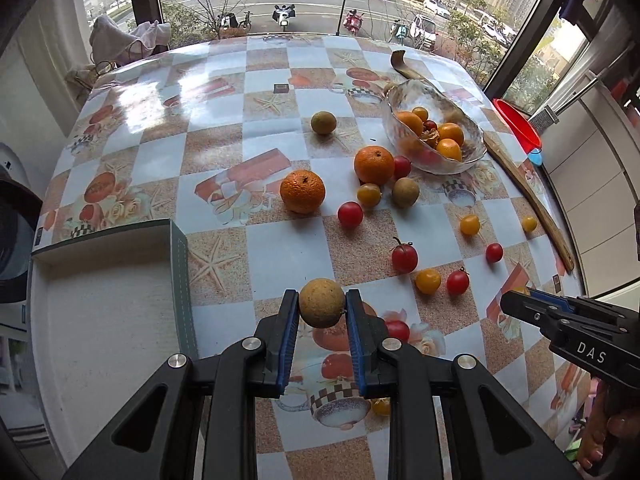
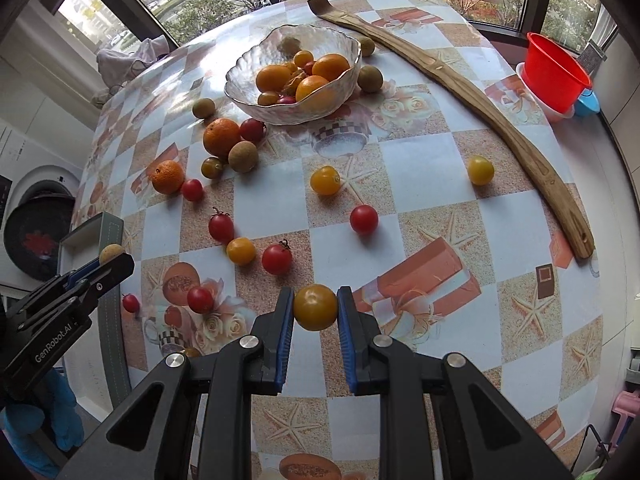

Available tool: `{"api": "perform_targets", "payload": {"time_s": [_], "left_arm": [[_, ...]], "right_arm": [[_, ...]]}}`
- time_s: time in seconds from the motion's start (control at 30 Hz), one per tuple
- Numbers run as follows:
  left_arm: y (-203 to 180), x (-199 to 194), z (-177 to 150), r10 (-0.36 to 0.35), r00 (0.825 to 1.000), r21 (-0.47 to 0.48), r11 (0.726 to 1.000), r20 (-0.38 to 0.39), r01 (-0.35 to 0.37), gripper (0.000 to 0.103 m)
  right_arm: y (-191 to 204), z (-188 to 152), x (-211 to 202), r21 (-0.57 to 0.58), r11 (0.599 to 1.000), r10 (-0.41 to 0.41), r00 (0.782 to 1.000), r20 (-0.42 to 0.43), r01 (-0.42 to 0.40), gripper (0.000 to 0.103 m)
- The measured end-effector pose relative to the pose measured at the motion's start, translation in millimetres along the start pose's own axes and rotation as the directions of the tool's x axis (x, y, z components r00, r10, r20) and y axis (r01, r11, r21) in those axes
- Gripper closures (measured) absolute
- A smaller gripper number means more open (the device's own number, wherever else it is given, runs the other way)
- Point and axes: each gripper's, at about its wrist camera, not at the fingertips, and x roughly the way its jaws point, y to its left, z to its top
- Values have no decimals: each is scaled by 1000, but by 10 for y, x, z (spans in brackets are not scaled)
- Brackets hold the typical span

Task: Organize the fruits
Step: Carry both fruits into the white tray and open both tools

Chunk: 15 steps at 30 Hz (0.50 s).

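My left gripper (image 1: 322,308) is clamped on a tan longan (image 1: 322,303), both blue pads (image 1: 290,332) pressed to its sides, and it hangs above the checkered tablecloth (image 1: 224,136) just to the right of the white-lined box (image 1: 108,300) with the grey-green wall. From the right wrist I can see that same longan (image 2: 111,253) poking out past the left fingers, close by the box's corner (image 2: 110,226).

My right gripper (image 2: 315,307) is pinching a yellow cherry tomato (image 2: 315,307), narrowed to the width of the fruit and gripping it on both sides, over the near middle of the table. In the left view the right gripper's tip (image 1: 516,304) sits low at the right edge.

Loose fruit is scattered ahead: two oranges (image 1: 302,191) on the cloth, red cherry tomatoes (image 2: 364,219) and yellow ones (image 2: 325,180) spread well apart, and a second longan (image 2: 243,156) touching the bigger orange (image 2: 221,136). The glass bowl (image 2: 244,80) at the far side holds kumquats (image 2: 331,67) and small tomatoes. A long wooden back-scratcher (image 2: 500,120) curves along the right, and a red plastic tub (image 2: 556,76) stands past it.
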Motion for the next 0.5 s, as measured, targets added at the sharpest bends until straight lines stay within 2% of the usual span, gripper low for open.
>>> {"api": "perform_targets", "payload": {"time_s": [0.23, 0.5], "left_arm": [[631, -193, -97, 67, 998, -85, 994, 18, -65, 78], [1515, -234, -318, 182, 983, -190, 965, -8, -181, 78]], "right_arm": [[772, 92, 112, -105, 991, 76, 997, -23, -78, 80], [1811, 153, 389, -221, 956, 178, 980, -89, -194, 80]]}}
